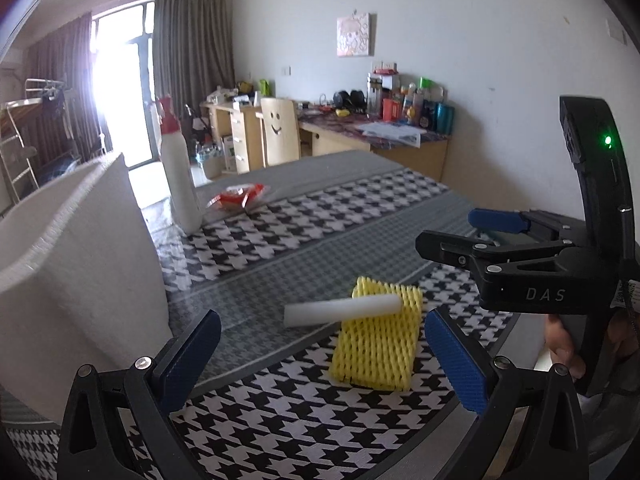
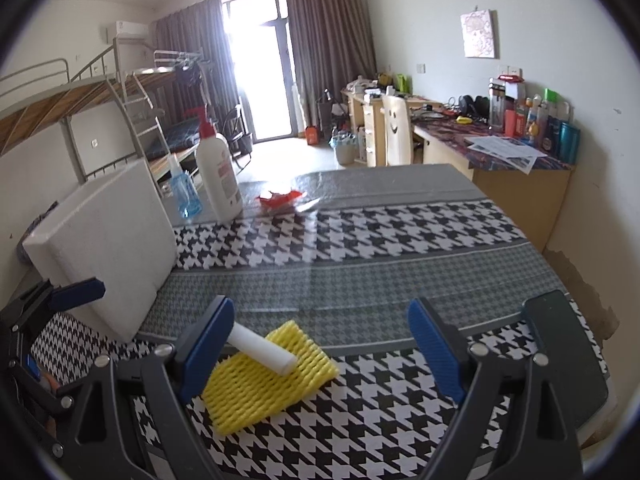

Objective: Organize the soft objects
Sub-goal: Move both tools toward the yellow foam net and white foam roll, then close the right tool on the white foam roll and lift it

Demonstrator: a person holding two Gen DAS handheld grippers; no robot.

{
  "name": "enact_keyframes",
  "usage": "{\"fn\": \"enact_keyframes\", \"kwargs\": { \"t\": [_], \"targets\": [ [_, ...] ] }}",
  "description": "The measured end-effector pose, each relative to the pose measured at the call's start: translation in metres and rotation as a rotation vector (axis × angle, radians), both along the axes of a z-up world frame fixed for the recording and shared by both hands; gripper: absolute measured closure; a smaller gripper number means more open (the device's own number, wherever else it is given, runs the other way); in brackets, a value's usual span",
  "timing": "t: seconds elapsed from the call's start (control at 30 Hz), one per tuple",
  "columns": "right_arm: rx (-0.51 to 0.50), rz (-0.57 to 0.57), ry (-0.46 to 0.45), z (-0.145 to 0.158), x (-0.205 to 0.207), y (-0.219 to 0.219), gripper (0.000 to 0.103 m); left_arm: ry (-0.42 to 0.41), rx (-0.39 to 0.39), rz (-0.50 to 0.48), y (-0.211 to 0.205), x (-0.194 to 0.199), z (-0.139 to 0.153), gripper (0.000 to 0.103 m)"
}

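A yellow foam net sleeve (image 1: 376, 344) lies flat on the houndstooth table, and a white foam stick (image 1: 344, 310) rests across its far end. Both also show in the right wrist view, the sleeve (image 2: 256, 388) and the stick (image 2: 264, 350). A large white foam box (image 1: 76, 264) stands at the left; it also shows in the right wrist view (image 2: 108, 248). My left gripper (image 1: 324, 360) is open and empty, just short of the sleeve. My right gripper (image 2: 320, 352) is open and empty, with the sleeve by its left finger. The right gripper also shows in the left wrist view (image 1: 460, 236).
A white pump bottle (image 2: 218, 176), a blue spray bottle (image 2: 184, 192) and a red wrapper (image 2: 280, 200) stand at the far end of the table (image 2: 400, 264). Desks, a chair and a bunk bed lie beyond. The table's right edge is close to my right gripper.
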State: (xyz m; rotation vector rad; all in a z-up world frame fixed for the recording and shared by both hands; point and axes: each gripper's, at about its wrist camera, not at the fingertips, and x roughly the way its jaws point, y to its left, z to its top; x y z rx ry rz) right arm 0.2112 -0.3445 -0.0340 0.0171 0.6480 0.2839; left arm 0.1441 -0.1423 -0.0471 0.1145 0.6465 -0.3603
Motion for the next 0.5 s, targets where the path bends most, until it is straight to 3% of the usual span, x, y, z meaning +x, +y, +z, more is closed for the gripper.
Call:
{"fn": "enact_keyframes", "kwargs": {
  "t": [0.37, 0.5],
  "targets": [
    [-0.061, 0.060, 0.050, -0.022, 0.003, 0.010, 0.012, 0.054, 0.033, -0.014, -0.003, 0.009, -0.022, 0.001],
    [-0.072, 0.078, 0.073, -0.027, 0.007, 0.015, 0.021, 0.072, 0.038, -0.018, -0.002, 0.011, -0.028, 0.001]
  ]
}}
